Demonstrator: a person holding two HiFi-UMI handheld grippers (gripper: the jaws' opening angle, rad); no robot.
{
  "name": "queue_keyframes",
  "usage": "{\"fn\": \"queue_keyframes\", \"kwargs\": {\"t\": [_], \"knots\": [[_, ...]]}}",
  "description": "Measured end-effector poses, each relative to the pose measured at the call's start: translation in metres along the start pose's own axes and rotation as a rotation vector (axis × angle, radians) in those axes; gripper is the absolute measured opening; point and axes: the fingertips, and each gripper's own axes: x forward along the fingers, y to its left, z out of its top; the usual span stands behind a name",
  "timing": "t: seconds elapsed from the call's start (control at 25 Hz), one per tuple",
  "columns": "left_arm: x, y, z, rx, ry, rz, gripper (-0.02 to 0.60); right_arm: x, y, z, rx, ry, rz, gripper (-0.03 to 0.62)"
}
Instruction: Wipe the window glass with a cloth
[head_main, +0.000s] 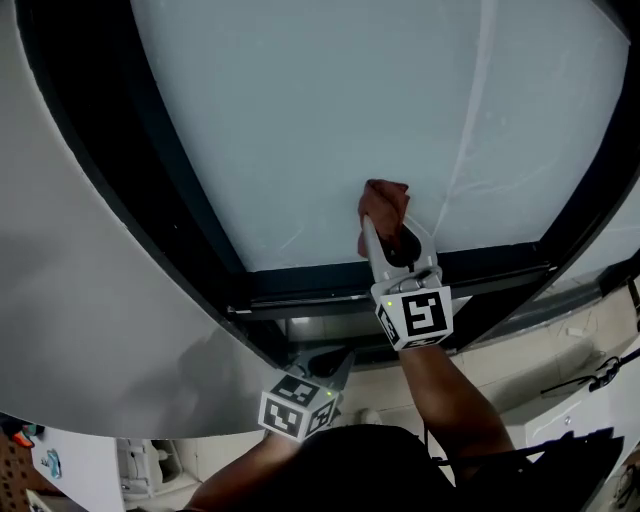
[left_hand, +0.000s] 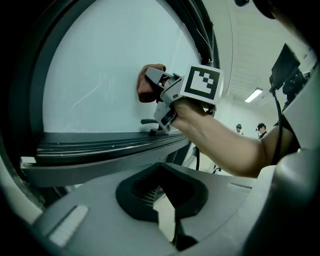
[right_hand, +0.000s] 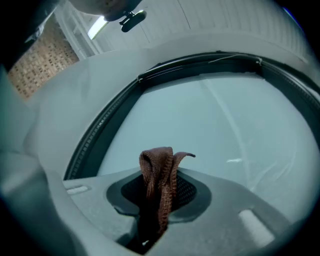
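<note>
A crumpled brown cloth (head_main: 385, 203) is pressed on the pale window glass (head_main: 330, 110) just above the lower dark frame (head_main: 400, 275). My right gripper (head_main: 387, 228) is shut on the brown cloth, with its marker cube below it. In the right gripper view the cloth (right_hand: 159, 185) stands up from the closed jaws of the right gripper (right_hand: 160, 197) against the glass (right_hand: 215, 125). My left gripper (head_main: 335, 368) hangs low under the frame, away from the glass, jaws together and empty. The left gripper view shows the left gripper (left_hand: 161, 192), the cloth (left_hand: 147, 84) and the right gripper (left_hand: 159, 85).
A grey curved wall panel (head_main: 90, 300) flanks the window on the left. A small dark handle (left_hand: 150, 121) sits on the lower frame. Cables and dark gear (head_main: 600, 375) lie at lower right. People (left_hand: 260, 127) stand far off under a ceiling light (left_hand: 255, 95).
</note>
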Motion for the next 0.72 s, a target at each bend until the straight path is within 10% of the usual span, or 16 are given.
{"fn": "queue_keyframes", "kwargs": {"t": [0.4,0.72], "knots": [[-0.053,0.046,-0.018,-0.054,-0.016,0.107,0.017,0.051,0.182,-0.041,0.144,0.065,0.386,0.078],[-0.079,0.070,-0.020,-0.073,-0.034,0.165,0.017,0.077,0.233,-0.074,0.130,0.145,0.448,0.077]]}}
